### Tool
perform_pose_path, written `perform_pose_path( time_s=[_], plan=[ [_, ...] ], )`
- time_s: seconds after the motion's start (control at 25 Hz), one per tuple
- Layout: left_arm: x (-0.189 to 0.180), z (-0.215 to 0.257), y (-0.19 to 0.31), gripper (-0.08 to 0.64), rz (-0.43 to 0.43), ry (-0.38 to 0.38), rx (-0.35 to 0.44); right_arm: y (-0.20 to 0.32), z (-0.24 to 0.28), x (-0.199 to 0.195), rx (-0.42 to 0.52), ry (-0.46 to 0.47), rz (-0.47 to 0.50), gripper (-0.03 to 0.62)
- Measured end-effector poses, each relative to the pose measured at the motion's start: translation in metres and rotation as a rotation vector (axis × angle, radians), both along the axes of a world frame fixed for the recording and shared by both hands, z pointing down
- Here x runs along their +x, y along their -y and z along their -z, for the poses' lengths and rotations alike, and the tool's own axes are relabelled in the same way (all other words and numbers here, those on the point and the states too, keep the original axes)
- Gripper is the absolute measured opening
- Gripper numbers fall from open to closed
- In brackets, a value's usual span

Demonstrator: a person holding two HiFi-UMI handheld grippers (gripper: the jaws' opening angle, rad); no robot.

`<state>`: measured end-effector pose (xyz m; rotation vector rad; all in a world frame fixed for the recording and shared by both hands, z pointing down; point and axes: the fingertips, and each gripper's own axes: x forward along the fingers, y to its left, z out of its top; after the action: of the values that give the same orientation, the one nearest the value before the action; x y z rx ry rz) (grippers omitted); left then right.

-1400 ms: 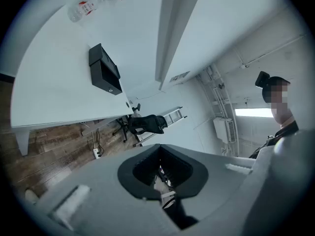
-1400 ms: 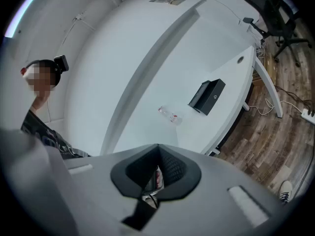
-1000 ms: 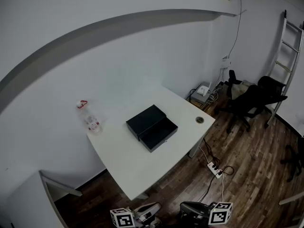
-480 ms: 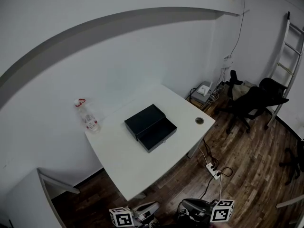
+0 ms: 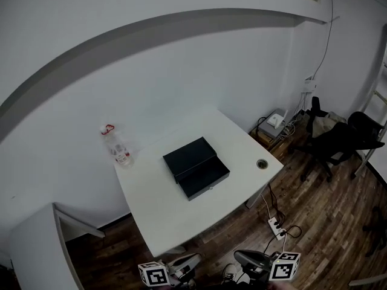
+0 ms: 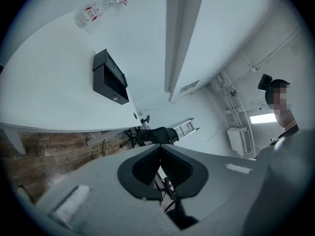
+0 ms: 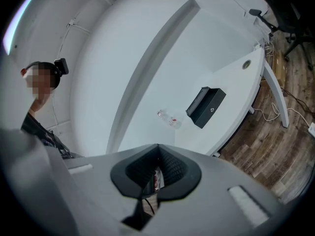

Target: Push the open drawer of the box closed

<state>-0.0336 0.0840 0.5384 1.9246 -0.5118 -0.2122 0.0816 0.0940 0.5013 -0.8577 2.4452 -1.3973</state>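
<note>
Box [image 5: 189, 156]: we see one, its drawer [image 5: 205, 177] open.
Bottle [image 5: 117, 145]: one.
Our claws: two; left gripper [image 6: 159, 149] and right gripper [image 7: 158, 150] closed, empty.

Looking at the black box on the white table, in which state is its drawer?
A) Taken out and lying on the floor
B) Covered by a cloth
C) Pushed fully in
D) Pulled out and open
D: in the head view the drawer sticks out of the black box toward the near edge of the white table, with its inside uncovered.
</note>
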Motion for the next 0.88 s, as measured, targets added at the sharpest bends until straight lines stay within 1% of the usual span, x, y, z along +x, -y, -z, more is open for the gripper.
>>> perform_pose_path(
  time_s=[0.2,0.28,0.36,0.44,0.64,0.72,0.88],
  plan=[
    [0.017,-0.008,0.025,0.003,0.089,0.047,0.009,0.017,-0.005,0.031,-0.002,0.013,0.054,0.005],
    [0.016,-0.013,0.038,0.003,0.132,0.072,0.005,0.023,-0.007,0.042,-0.004,0.014,0.064,0.005],
    [0.012,-0.013,0.054,0.003,0.180,0.081,-0.011,0.030,-0.008,0.052,-0.003,0.019,0.060,0.005],
    [0.002,-0.012,0.076,0.003,0.226,0.093,-0.014,0.035,-0.007,0.060,-0.001,0.028,0.045,0.005],
    [-0.032,-0.010,0.141,0.003,0.306,0.176,0.011,0.051,-0.007,0.077,-0.003,0.040,-0.012,0.005],
    [-0.044,-0.012,0.168,0.003,0.333,0.221,0.014,0.058,-0.008,0.085,-0.002,0.041,-0.045,0.005],
    [-0.071,-0.029,0.223,0.005,0.370,0.336,0.006,0.075,-0.009,0.097,-0.007,0.041,-0.133,0.005]
  ],
)
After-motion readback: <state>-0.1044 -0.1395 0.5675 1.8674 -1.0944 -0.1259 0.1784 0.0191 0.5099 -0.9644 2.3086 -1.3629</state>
